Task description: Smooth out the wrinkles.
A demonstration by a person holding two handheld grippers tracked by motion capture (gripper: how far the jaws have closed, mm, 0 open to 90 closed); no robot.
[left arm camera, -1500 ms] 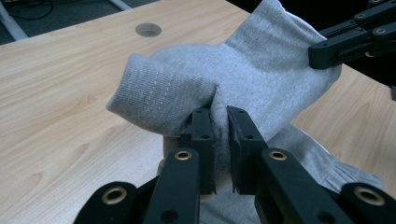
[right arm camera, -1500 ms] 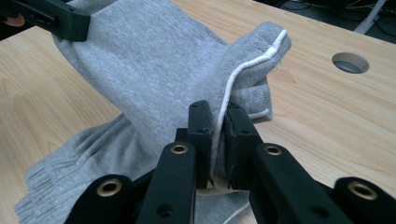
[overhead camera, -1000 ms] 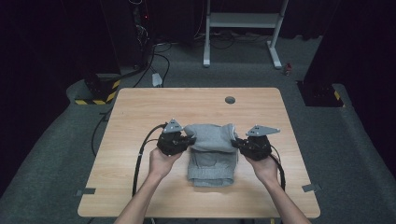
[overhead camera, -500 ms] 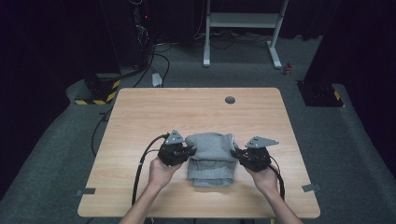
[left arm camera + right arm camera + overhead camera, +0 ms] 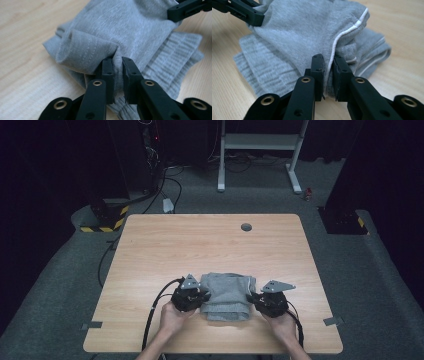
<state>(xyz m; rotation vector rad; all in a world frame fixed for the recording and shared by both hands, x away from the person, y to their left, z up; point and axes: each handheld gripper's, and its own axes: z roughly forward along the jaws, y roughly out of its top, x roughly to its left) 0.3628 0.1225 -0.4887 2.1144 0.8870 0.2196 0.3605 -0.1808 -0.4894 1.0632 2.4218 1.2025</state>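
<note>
Both claws are clamped on the grey garment [image 5: 227,296]. My left claw [image 5: 117,72] pinches a fold at its left edge, jaws narrow with cloth squeezed between them. My right claw [image 5: 327,75] pinches the right edge, right at the white-piped hem [image 5: 342,35], same narrow grip.

From the high view the garment sits folded on the bench [image 5: 210,245], in the near half, roughly centred left to right. The top layer is lifted between the claws, and the ribbed lower layers lie flat on the wood.

Its near edge is close to the bench's front edge, where my hands come in. There's plenty of bare wood beyond the garment and to both sides. A round grommet hole [image 5: 246,227] sits near the far edge, well apart from the cloth. Left claw's cable [image 5: 152,312] trails back off the front edge.
</note>
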